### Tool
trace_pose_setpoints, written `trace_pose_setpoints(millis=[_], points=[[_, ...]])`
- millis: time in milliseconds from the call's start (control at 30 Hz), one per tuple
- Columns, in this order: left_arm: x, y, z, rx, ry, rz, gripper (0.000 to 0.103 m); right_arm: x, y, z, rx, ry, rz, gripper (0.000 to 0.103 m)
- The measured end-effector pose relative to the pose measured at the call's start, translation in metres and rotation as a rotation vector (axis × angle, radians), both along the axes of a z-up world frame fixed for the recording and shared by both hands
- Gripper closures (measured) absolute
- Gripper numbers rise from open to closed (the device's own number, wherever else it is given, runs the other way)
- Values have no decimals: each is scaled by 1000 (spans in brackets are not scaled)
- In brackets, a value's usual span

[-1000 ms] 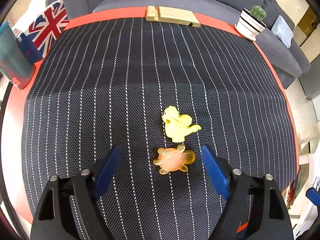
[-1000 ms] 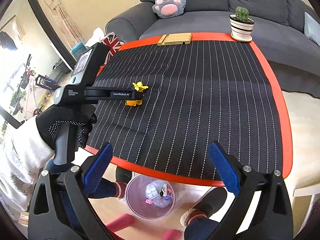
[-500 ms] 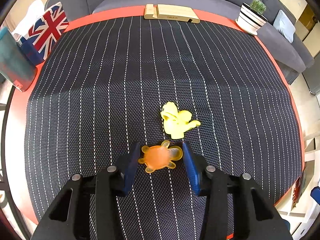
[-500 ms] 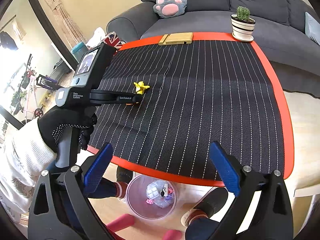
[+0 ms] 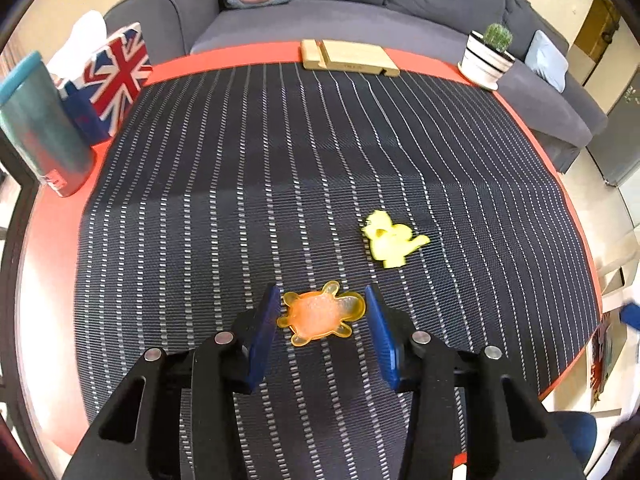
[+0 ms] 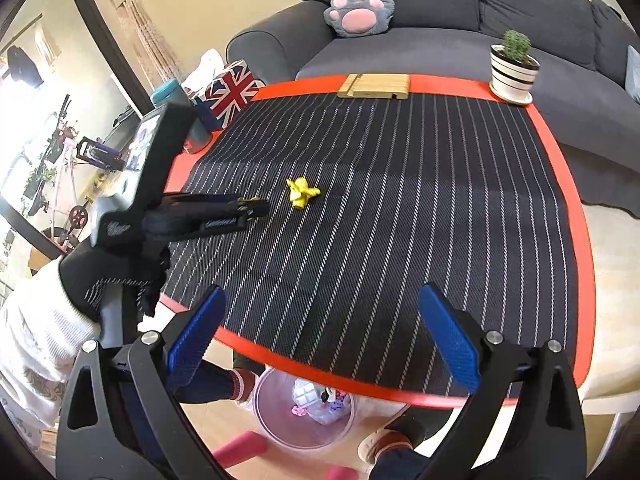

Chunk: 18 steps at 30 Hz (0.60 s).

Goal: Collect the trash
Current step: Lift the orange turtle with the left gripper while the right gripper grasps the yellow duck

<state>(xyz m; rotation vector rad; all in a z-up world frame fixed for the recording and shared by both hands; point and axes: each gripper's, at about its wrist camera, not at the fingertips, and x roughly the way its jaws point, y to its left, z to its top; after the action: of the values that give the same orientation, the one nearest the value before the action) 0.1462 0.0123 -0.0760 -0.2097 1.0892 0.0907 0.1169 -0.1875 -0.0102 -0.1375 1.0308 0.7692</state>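
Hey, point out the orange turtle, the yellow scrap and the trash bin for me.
orange turtle (image 5: 320, 314): left wrist view, middle of its shell, between the gripper's blue pads.
yellow scrap (image 5: 390, 240): left wrist view, its crumpled middle.
trash bin (image 6: 266, 426): right wrist view, clear left wall, on the floor under the table edge.

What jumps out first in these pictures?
The orange turtle-shaped piece gripped between the left gripper's blue pads, over the striped black mat. Just beyond it lies a crumpled yellow piece. Below the table's near edge stands a clear bin holding trash.
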Motion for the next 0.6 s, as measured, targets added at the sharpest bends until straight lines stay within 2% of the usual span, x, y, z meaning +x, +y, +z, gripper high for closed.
trace_pose_setpoints(millis=[333,600], points=[[-31,25,18,18,-74,-18,60,37,65,-1,-44,11,48,8],[-45,37,22,4,-96,-19,60,72,121,-23,-125,89,67,8]])
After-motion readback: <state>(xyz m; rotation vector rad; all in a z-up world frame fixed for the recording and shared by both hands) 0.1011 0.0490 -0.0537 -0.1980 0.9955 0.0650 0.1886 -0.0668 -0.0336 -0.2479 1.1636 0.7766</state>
